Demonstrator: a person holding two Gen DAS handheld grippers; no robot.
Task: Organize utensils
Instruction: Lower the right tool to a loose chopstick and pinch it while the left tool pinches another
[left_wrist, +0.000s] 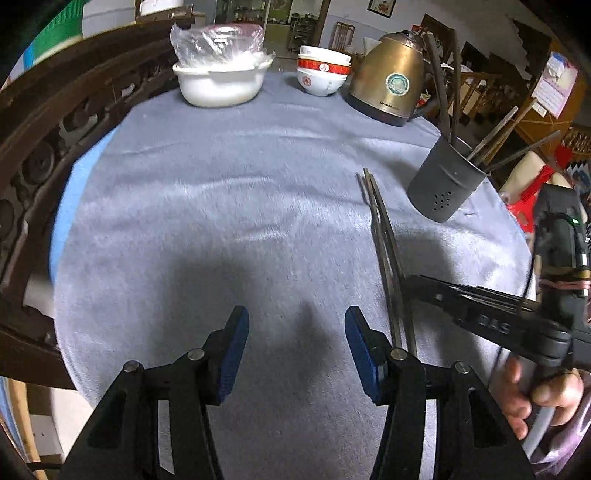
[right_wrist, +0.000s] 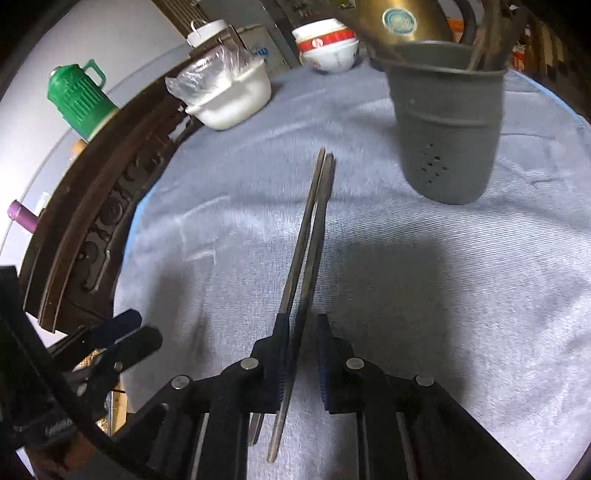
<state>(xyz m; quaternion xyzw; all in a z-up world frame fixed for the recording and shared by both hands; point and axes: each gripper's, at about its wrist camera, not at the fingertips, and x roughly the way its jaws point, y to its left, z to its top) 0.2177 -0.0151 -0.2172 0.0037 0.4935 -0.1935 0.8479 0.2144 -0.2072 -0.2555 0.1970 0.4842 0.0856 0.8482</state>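
A pair of dark chopsticks (right_wrist: 312, 236) lies on the grey cloth, pointing toward the grey utensil holder (right_wrist: 445, 122). My right gripper (right_wrist: 302, 332) straddles the chopsticks' near part; its jaws stand narrowly apart, and contact with the sticks cannot be told. In the left wrist view the chopsticks (left_wrist: 384, 236) run past the right gripper's fingers (left_wrist: 476, 306). The holder (left_wrist: 445, 184) stands at the right with several chopsticks in it. My left gripper (left_wrist: 297, 325) is open and empty above the cloth.
A white pot (left_wrist: 221, 83) with a plastic bag, stacked bowls (left_wrist: 323, 74) and a gold kettle (left_wrist: 391, 79) stand at the table's far side. A carved wooden chair back (left_wrist: 55, 140) curves along the left. A green jug (right_wrist: 79, 98) sits beyond it.
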